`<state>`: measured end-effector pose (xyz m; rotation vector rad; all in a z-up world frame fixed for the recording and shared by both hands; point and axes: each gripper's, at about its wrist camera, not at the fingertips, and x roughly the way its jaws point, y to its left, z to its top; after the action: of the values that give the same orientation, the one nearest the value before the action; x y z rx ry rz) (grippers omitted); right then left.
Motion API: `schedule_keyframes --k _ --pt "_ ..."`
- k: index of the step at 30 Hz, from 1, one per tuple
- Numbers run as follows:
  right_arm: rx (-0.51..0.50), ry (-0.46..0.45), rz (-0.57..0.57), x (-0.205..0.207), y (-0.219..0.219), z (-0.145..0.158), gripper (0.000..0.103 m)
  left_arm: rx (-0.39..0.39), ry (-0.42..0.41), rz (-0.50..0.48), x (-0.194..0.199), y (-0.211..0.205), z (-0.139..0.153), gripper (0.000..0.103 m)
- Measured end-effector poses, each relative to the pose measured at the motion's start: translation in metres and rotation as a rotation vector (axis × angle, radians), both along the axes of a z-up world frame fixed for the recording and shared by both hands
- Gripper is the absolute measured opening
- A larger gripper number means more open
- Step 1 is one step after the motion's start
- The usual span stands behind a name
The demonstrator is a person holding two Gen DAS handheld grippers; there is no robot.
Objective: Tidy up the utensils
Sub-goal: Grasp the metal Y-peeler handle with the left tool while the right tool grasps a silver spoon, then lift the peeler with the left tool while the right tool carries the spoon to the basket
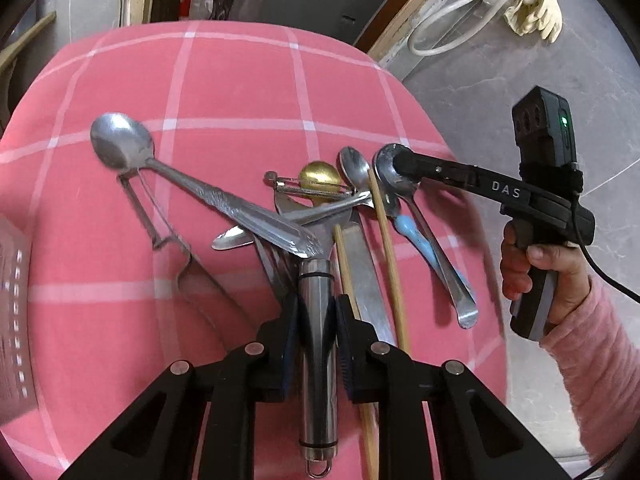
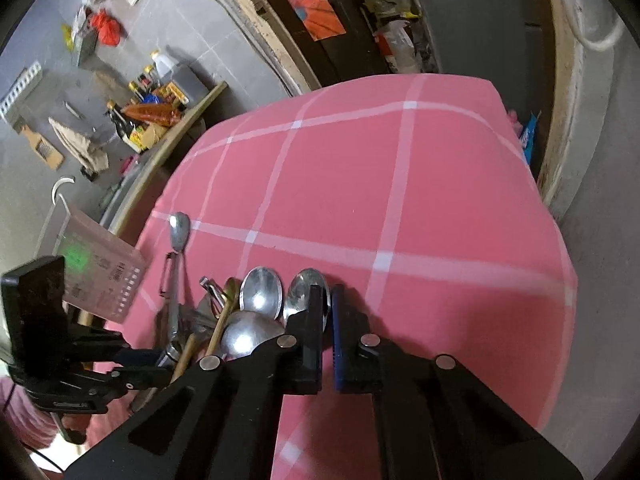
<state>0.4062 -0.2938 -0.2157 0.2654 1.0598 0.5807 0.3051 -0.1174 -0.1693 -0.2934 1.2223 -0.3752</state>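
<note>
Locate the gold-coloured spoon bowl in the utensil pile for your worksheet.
In the left wrist view, the gold spoon bowl sits mid-pile on the pink checked cloth, under the peeler's blade, just left of a small steel spoon.

Both fisheye views are aimed steeply down, close over the pink white-checked cloth (image 1: 240, 80); the heap of steel spoons (image 2: 262, 292) is shared by the 2 views.

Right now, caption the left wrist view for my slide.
Left gripper clamps a steel handle in the utensil pile while right gripper pinches a spoon.
</note>
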Motion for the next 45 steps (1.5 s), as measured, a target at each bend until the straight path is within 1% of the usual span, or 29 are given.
schedule_keyframes --k 2,4,6,11,14,17,20,22,24,27,30,32,35,37,41,45 --pt "0.012 -0.009 -0.023 -0.012 -0.003 0.004 0.004 -0.026 0.028 -0.006 -0.009 0.002 0.003 0.017" --pt "0.010 -0.030 -0.044 -0.029 -0.007 0.012 0.004 -0.033 0.052 -0.007 -0.017 0.003 0.005 0.017" --pt "-0.014 -0.055 -0.069 -0.046 -0.010 0.021 0.004 -0.029 0.081 -0.004 -0.027 0.005 0.008 0.017" --pt "-0.075 -0.137 -0.119 -0.083 -0.016 0.051 0.004 -0.027 0.103 0.014 -0.053 0.015 0.017 0.017" --pt "-0.099 -0.177 -0.140 -0.103 -0.015 0.068 0.004 -0.033 0.138 0.000 -0.068 0.024 0.020 0.017" --pt "-0.107 -0.174 -0.131 -0.113 -0.015 0.080 0.004 -0.048 0.178 -0.027 -0.078 0.027 0.024 0.017" --pt "-0.105 -0.176 -0.133 -0.125 -0.013 0.088 0.004 -0.083 0.203 -0.046 -0.092 0.032 0.031 0.017" --pt "-0.104 -0.184 -0.136 -0.136 -0.013 0.093 0.004 -0.114 0.212 -0.050 -0.097 0.032 0.036 0.017" --pt "-0.101 -0.193 -0.141 -0.145 -0.013 0.098 0.004 -0.131 0.199 -0.052 -0.108 0.035 0.047 0.017" --pt "-0.116 -0.217 -0.151 -0.155 -0.013 0.107 0.004 -0.115 0.153 -0.062 -0.114 0.034 0.061 0.017" --pt "-0.121 -0.253 -0.177 -0.163 -0.015 0.120 0.004 -0.105 0.099 -0.052 -0.121 0.035 0.075 0.017" --pt "-0.116 -0.280 -0.195 -0.169 -0.018 0.128 0.004 -0.093 0.036 -0.042 -0.125 0.038 0.088 0.017" --pt "-0.107 -0.349 -0.228 -0.180 -0.017 0.147 0.004 -0.118 -0.072 -0.007 -0.134 0.048 0.107 0.017" --pt "-0.097 -0.395 -0.251 -0.185 -0.014 0.161 0.004 -0.136 -0.156 0.033 -0.136 0.056 0.121 0.017" --pt "-0.093 -0.487 -0.289 -0.192 0.000 0.188 0.004 -0.160 -0.299 0.114 -0.132 0.071 0.144 0.017" --pt "-0.096 -0.591 -0.313 -0.193 0.020 0.216 0.004 -0.184 -0.421 0.177 -0.127 0.085 0.165 0.017"
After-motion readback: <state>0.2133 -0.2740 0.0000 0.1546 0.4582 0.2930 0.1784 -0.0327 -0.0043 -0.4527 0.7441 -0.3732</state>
